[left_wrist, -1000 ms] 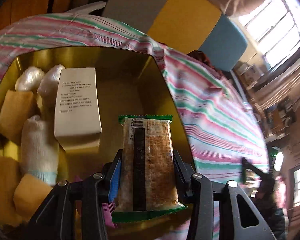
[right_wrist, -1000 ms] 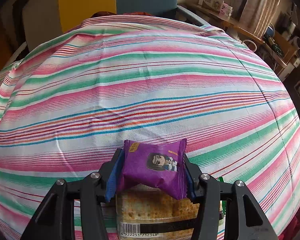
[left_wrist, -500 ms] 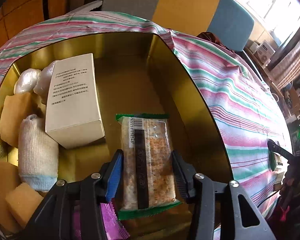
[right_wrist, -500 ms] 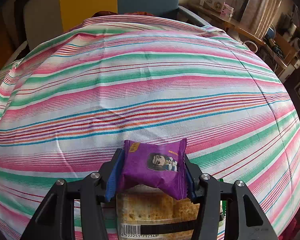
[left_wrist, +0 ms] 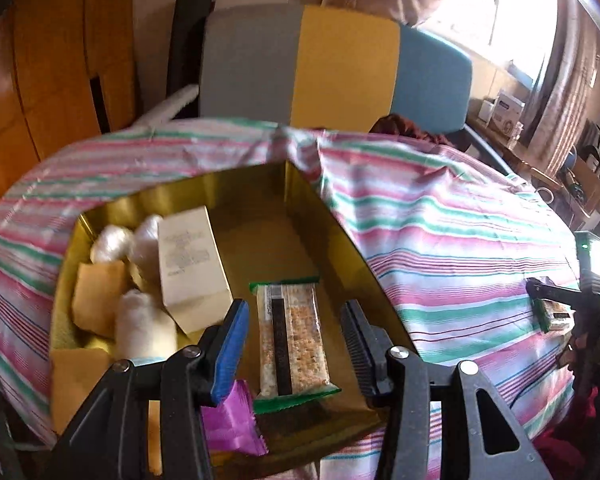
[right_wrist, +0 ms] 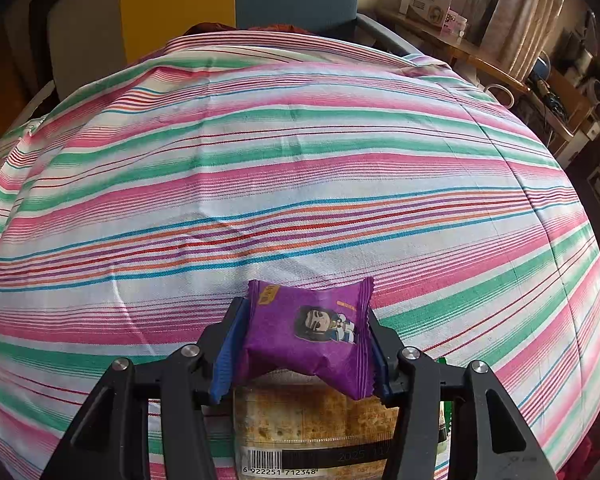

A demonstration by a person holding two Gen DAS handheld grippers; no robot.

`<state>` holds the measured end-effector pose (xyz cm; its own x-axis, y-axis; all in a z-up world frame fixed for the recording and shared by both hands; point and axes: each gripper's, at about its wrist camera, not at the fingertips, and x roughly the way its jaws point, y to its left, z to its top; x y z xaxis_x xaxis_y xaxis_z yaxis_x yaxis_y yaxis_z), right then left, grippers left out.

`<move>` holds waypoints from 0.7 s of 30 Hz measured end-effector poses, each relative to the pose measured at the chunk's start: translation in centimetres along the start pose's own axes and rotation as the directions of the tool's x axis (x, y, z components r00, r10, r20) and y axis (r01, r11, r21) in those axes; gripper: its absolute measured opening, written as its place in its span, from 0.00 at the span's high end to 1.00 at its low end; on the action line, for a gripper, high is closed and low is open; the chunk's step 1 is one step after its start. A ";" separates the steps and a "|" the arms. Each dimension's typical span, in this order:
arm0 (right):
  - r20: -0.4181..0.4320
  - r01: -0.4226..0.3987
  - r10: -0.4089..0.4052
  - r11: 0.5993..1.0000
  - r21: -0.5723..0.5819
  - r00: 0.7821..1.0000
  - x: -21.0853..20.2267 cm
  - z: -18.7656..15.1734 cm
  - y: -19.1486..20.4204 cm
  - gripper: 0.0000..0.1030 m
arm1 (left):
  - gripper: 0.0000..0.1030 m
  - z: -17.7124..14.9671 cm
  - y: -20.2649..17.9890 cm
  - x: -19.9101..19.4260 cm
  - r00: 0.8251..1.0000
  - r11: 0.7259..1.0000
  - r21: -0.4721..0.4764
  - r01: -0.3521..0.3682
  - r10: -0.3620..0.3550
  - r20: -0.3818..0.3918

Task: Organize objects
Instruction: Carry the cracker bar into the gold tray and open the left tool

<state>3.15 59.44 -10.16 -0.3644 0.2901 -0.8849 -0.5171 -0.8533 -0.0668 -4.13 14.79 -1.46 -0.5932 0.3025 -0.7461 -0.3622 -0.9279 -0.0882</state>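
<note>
In the left wrist view a gold tin (left_wrist: 340,232) sits on the striped tablecloth. A green-edged cracker pack (left_wrist: 290,344) lies flat on the tin's floor. My left gripper (left_wrist: 295,312) hovers over the pack, open, with a gap between each pad and the pack. A purple snack packet (left_wrist: 232,420) lies under its blue-padded finger (left_wrist: 230,344). In the right wrist view my right gripper (right_wrist: 304,312) is shut on another purple snack packet (right_wrist: 308,336), held just above a second cracker pack (right_wrist: 312,420) on the cloth.
The tin also holds a white carton (left_wrist: 190,260), white rolled bundles (left_wrist: 140,328) and yellow sponge pieces (left_wrist: 96,292). A grey, yellow and blue chair back (left_wrist: 320,64) stands behind the table. Striped tablecloth (right_wrist: 280,200) stretches ahead of the right gripper. Cluttered shelves (right_wrist: 560,92) stand at the far right.
My left gripper has let go of the cracker pack, which now lies in the tin, and has drawn back and upward. The right gripper and its purple packet have not moved.
</note>
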 end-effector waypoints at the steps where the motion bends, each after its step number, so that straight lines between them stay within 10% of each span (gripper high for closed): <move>1: 0.001 0.001 -0.001 1.000 0.001 1.000 0.0 0.0 0.0 0.48 | 0.53 0.0 0.0 -0.4 1.000 1.000 0.008 -0.002 0.002 0.011; 11: 0.021 -0.003 0.003 1.000 0.015 1.000 -0.3 -0.2 0.7 0.51 | 0.53 -0.8 1.5 -4.0 0.998 0.999 0.040 -0.014 0.012 0.068; 21: -0.010 -0.179 0.179 0.981 -0.072 0.984 -2.0 -1.3 8.4 0.51 | 0.53 -2.7 4.7 -4.1 0.999 1.000 -0.008 -0.007 0.007 0.051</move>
<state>0.55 51.17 -9.51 -0.4428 0.1286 -0.8873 -0.3863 -0.9205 0.0594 -1.43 8.63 -0.63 -0.6314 0.3063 -0.7124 -0.3522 -0.9317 -0.0884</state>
